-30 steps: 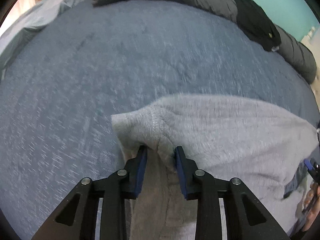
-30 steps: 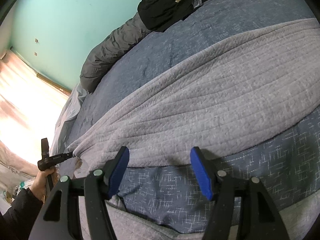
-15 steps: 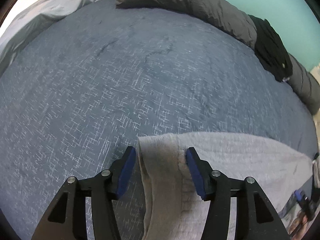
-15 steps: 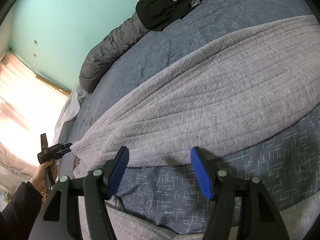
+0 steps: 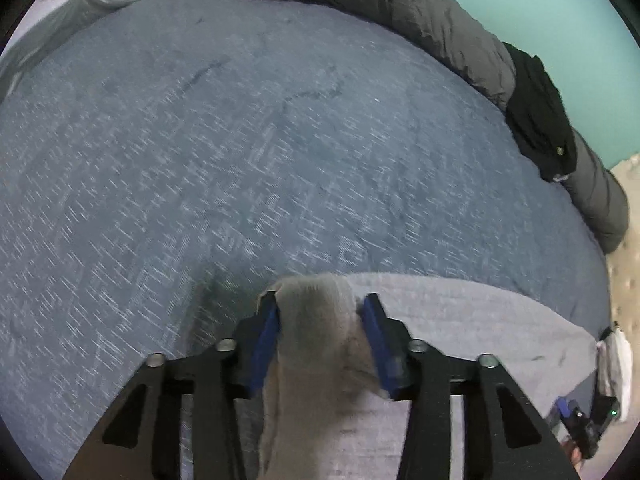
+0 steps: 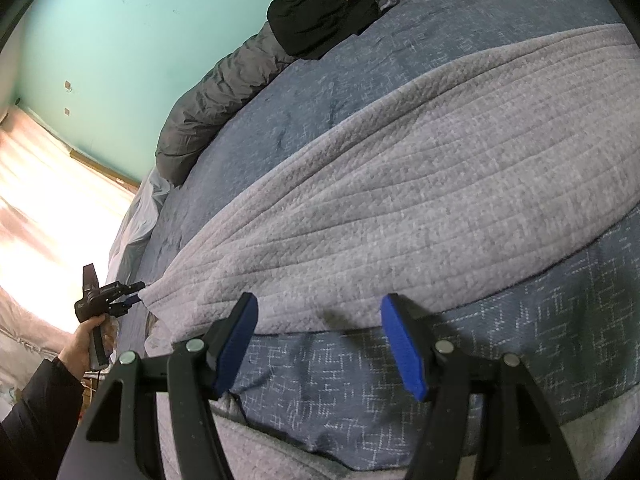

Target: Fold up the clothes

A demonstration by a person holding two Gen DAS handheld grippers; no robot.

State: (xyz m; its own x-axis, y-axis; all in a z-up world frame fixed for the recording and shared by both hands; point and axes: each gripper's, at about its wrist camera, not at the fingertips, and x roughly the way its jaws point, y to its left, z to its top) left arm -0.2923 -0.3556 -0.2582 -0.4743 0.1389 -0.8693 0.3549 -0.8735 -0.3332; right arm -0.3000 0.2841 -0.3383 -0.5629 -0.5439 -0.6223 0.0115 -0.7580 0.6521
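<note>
Half a second ago the left gripper (image 5: 320, 340) straddled the grey knitted garment's (image 6: 400, 184) end with jaws apart; now it is clenched on a bunched fold there, apparently to lift that end for folding. Lying on the blue bedspread (image 5: 240, 152), the garment runs lengthwise left to right, its narrow end pointing left. Near its nearer edge the right gripper (image 6: 316, 344) hovers spread wide, holding nothing. Far off, a black garment (image 6: 324, 12) rests on the grey duvet roll (image 5: 420, 12).
</note>
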